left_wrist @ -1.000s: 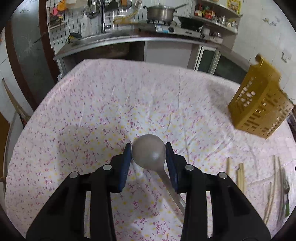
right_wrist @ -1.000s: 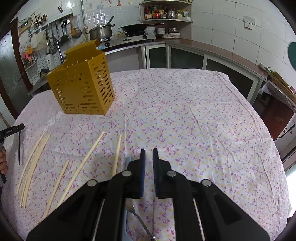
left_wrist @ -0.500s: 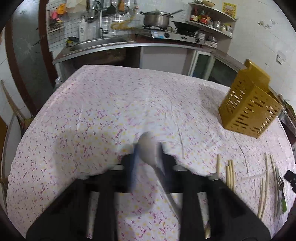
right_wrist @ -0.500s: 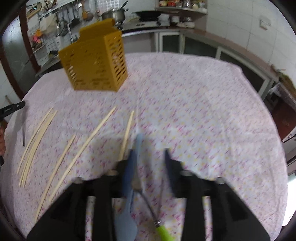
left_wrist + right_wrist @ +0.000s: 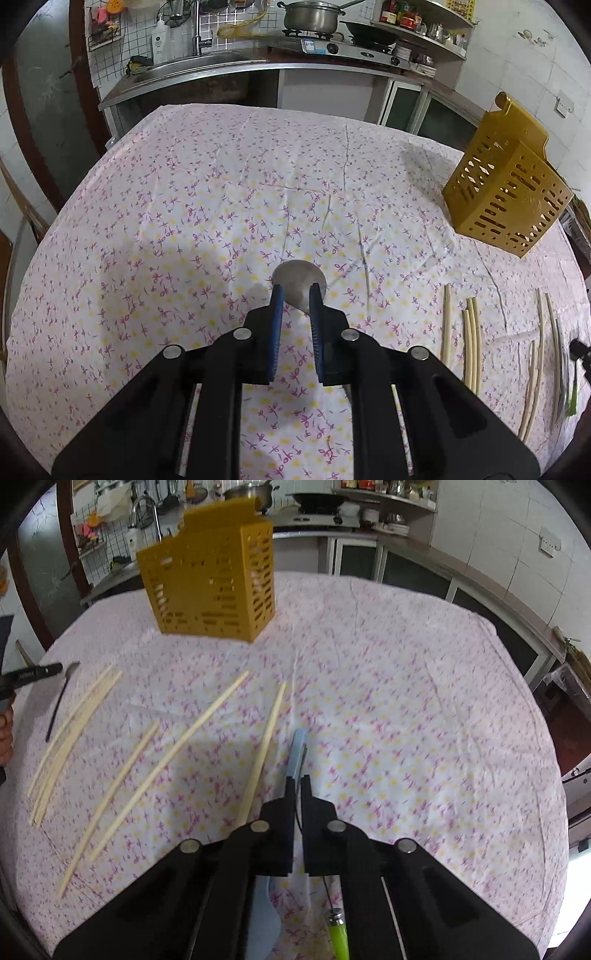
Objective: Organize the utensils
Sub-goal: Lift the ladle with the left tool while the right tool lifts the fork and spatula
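Left gripper (image 5: pixel 296 295) is clenched on the metal spoon (image 5: pixel 300 278) at the neck, just below the bowl, which juts out past the blue pads; the handle runs back under the gripper body, and whether the spoon is clear of the flowered tablecloth (image 5: pixel 221 206) cannot be told. Right gripper (image 5: pixel 298 786) is clamped tight on the pale blue utensil (image 5: pixel 297 751), whose narrow end sticks forward between the pads while its broad end trails below; the thin shaft of the green-handled fork (image 5: pixel 338 928) appears to pass through the same pinch, though that is not certain. The yellow slotted utensil holder (image 5: pixel 214 579) stands upright at the far side of the table, well apart from both grippers, and loose chopsticks (image 5: pixel 166 757) lie scattered on the cloth between. Risks as judged: the spoon is held near its heavy end on a rounded metal surface, so it may pivot or slide out when raised and tilted toward the holder; if two items share the right pinch, the thinner one is likely gripped poorly and could drop in transit; the holder looks light and tall, so a long handle striking its rim may tip or shove it; a low pass risks dragging cloth and scattering the chopsticks
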Available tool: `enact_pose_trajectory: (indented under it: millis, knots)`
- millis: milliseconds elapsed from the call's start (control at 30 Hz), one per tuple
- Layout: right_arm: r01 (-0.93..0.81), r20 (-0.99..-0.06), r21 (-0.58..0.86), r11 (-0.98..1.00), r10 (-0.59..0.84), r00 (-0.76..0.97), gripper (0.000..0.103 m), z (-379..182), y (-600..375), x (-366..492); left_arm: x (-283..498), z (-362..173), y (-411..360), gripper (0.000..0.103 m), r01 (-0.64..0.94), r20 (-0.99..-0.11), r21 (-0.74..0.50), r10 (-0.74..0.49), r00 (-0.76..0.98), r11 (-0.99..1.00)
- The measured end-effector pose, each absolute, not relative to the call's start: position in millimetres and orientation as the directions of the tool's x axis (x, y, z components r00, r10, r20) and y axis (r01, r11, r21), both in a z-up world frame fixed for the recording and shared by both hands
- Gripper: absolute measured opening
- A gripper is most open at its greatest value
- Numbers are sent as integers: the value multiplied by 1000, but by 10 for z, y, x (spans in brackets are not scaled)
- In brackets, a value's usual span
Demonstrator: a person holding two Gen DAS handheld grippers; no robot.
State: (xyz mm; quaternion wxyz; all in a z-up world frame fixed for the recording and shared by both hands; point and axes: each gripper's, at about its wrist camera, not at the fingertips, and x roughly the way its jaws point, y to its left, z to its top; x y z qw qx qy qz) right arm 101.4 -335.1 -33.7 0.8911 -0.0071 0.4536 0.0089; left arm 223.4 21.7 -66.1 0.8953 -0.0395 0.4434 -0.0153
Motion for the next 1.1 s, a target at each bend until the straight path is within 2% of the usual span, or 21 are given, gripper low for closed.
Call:
enact_pose_trajectory:
  millis: [67,333,433,567,700,900,1100]
  knots:
    - [-10,-791,-6,1000,1,612,3,-250,-3381,1016,2248,-671,216,15,-6,-795,-81,-61,604,997]
    - [6,-777,-3,1000,-6,630,3,-170,-3452,1105,2378,-790,143,39,9,-828,-78,-69,557,997]
    - [6,-779,3,1000,-1,627,3,-195,-3455,1117,2445,-892,75,42,16,-846,-63,-62,530,998]
    - [4,-781,9,1000,5,624,3,-222,-3453,1139,2562,-923,24,43,2,-839,-31,-27,543,1000]
    - [7,-779,15,1000,7,627,3,-219,-3461,1141,2622,-932,4,35,-11,-829,-7,1,559,1000]
    - [17,-760,22,1000,6,650,3,-107,-3486,1113,2568,-839,48,35,2,-815,-45,-38,578,999]
    - [18,-700,62,998,31,713,3,152,-3523,1047,2346,-423,20,35,34,-726,-65,-71,684,997]
